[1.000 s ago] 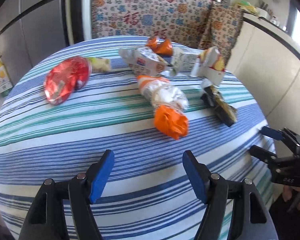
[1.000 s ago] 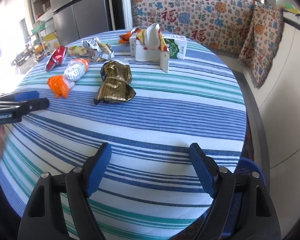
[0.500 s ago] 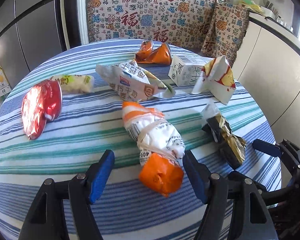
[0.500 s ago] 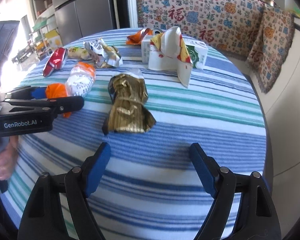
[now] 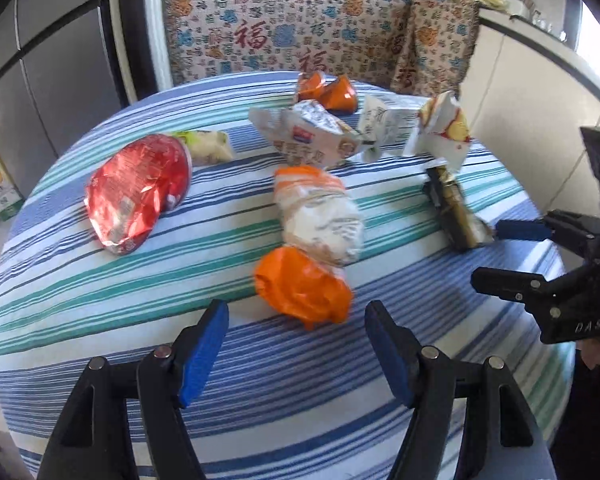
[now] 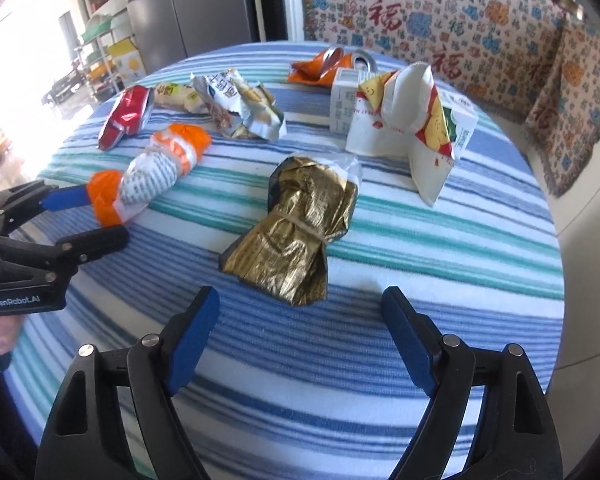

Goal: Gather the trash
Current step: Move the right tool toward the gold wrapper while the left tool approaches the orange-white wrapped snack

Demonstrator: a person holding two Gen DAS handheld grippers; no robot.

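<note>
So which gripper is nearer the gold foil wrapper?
Right. The right gripper sits directly before the gold foil wrapper, jaws open. The left gripper faces the orange-and-white wrapper, off to the side.

A round desk (image 5: 100, 304) wears a cloth striped in blue, teal and white. Behind it stands a bench back draped in patterned fabric (image 5: 284, 28) with red characters and blue and orange motifs, and the same fabric covers a cushion (image 6: 572, 92) at the right. A grey refrigerator (image 6: 196, 8) stands at the far left, beside shelves (image 6: 100, 48) holding boxes in bright light.
</note>
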